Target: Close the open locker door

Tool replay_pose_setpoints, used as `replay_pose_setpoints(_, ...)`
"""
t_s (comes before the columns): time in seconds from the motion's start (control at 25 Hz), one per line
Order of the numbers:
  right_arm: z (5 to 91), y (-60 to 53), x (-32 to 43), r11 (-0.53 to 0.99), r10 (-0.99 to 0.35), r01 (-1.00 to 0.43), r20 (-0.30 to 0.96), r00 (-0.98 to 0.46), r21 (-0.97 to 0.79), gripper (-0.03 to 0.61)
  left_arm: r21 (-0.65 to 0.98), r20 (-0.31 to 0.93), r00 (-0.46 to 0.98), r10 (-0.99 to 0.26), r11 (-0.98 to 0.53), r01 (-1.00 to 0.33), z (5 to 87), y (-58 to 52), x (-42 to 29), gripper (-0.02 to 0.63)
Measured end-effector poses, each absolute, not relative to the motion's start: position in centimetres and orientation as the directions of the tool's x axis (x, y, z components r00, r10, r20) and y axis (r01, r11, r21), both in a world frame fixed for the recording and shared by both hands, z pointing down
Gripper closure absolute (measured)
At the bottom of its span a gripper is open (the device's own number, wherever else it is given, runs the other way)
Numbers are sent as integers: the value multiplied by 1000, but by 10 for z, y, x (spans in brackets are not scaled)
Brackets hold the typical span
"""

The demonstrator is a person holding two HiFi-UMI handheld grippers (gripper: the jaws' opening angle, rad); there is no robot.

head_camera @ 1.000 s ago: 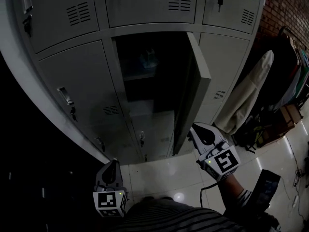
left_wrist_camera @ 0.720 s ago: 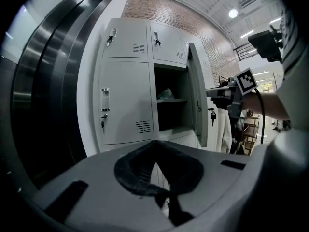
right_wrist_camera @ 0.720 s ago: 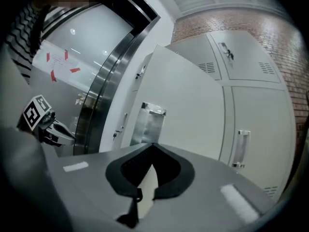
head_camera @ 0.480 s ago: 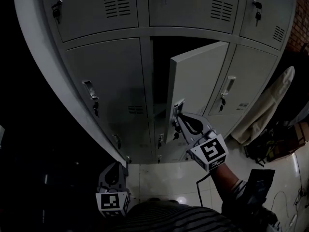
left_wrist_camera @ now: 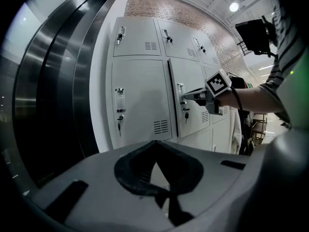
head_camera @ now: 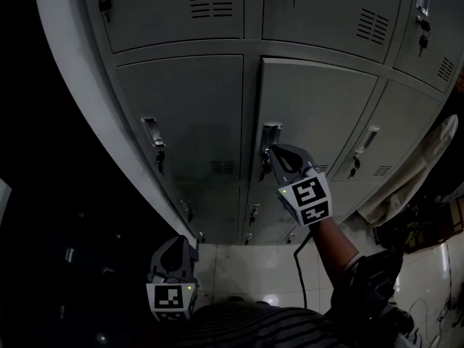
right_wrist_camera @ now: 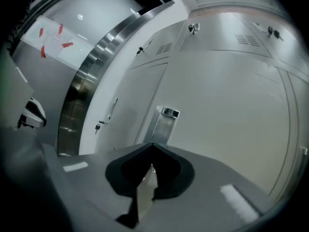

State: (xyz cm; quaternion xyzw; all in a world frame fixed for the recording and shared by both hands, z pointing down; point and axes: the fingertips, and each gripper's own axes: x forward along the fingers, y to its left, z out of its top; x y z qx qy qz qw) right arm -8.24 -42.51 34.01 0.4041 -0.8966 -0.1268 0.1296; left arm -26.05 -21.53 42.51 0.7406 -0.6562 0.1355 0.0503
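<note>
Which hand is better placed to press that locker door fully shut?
Right. The right gripper sits at the handle of the door; the left gripper hangs low, well away from it.

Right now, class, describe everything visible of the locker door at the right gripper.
The locker door is a pale grey panel, seemingly painted metal, upright, flush with neighbouring doors, so shut or nearly. A shiny handle plate sits on its left edge, where the right gripper, jaws together, touches or nearly touches.

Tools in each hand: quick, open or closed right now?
Left tool: closed, holding nothing.
Right tool: closed, holding nothing, tip at the locker door.
</note>
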Motion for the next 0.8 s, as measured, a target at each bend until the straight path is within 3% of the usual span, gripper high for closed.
replay_pose_setpoints(0.52,342,-453,-94,605,-791,-716,163,-589,347,577,-103,257,91,-962,-121,-987,418,-214,-282,609)
replay_pose_setpoints(0.8,335,-380,-66,602,-798,-761,146,-585,241,577,-55,265,164,-950,-185,-981,433,-212,-278,609)
